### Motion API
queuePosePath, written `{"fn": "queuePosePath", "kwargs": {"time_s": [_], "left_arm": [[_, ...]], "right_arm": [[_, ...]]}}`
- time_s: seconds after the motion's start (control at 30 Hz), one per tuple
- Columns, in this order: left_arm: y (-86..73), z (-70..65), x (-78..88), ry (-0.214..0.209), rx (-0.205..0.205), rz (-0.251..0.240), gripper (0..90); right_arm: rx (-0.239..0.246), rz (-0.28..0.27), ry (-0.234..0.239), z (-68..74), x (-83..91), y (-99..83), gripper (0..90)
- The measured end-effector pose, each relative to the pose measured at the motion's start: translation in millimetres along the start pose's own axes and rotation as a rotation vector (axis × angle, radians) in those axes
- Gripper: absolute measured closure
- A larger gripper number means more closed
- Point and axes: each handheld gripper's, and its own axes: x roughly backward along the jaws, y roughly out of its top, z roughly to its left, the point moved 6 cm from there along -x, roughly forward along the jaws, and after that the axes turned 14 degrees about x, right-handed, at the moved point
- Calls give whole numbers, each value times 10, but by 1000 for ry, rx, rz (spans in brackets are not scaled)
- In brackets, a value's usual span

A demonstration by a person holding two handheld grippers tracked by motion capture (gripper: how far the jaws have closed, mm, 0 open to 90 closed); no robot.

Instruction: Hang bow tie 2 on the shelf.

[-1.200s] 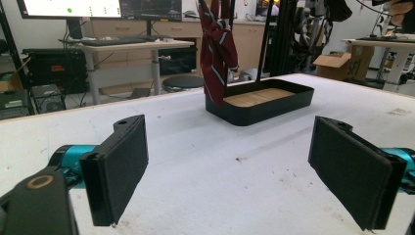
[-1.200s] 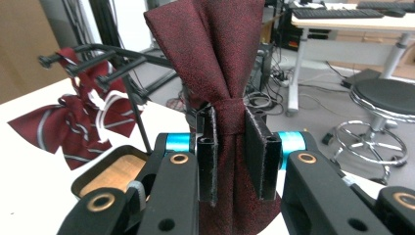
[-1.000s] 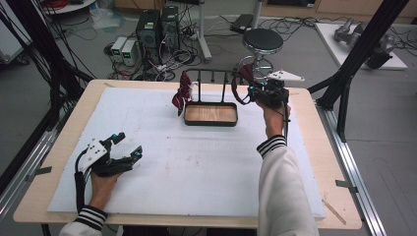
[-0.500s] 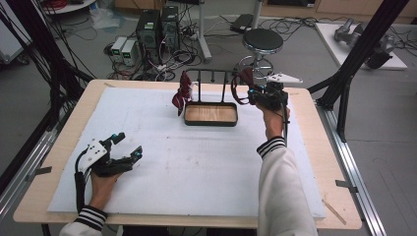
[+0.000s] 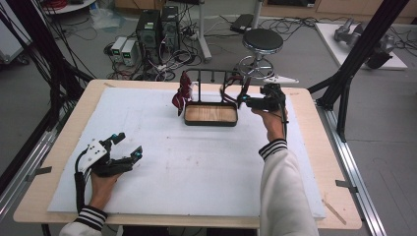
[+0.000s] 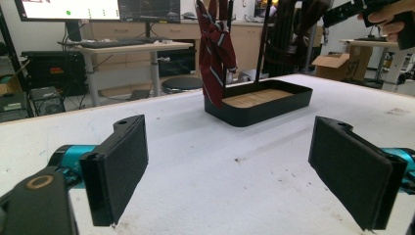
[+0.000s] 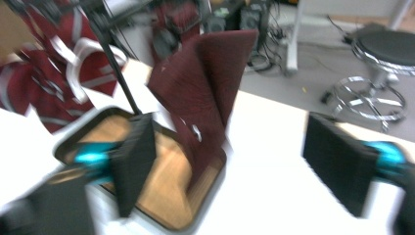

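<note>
A black rack [image 5: 212, 74] rises from a wood-floored tray [image 5: 211, 114] at the far middle of the table. A striped dark red tie [image 5: 182, 94] hangs at the rack's left end, also in the left gripper view [image 6: 214, 54]. A plain dark red tie [image 7: 205, 93] hangs at its right end over the tray [image 7: 161, 186]. My right gripper [image 5: 244, 101] is beside that tie; its jaws have just been opening and stand open [image 7: 237, 164], with the tie beyond them, not pressed. My left gripper [image 5: 130, 143] rests open at the near left, nothing between its pads [image 6: 235, 171].
The white mat [image 5: 196, 167] covers the table between the grippers. Beyond the far edge are a black stool [image 5: 263, 42], computer boxes [image 5: 157, 27] and cables on the floor. Black frame posts [image 5: 354, 64] stand at the right.
The right gripper's jaws have gone from shut to open at the rack's right end, and the plain tie hangs free there. The left gripper has not moved.
</note>
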Motion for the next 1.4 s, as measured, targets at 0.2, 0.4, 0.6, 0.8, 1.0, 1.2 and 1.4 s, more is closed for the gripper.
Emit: {"fn": "queuePosePath", "kwargs": {"time_s": [0.2, 0.4, 0.6, 0.8, 1.0, 1.2, 1.4], "left_arm": [[0, 0, -1, 0, -1, 0, 151], [0, -7, 4, 8, -9, -6, 151], [-2, -14, 11, 22, -15, -8, 150], [-3, -15, 10, 22, -18, -6, 150], [-3, -14, 12, 19, -14, -5, 150], [-3, -16, 13, 22, -19, -8, 150], [-1, -12, 26, 21, -10, -8, 146]], "right_arm": [[23, -11, 29, 52, 35, 19, 108], [29, -50, 36, 119, 134, 56, 108], [37, -80, 33, 238, 340, 1, 109], [50, -132, 42, 362, 629, -117, 108], [32, -187, 45, 471, 935, -333, 108], [17, -283, 21, 609, 1234, -623, 108], [23, -348, -24, 730, 1342, -1008, 108]]}}
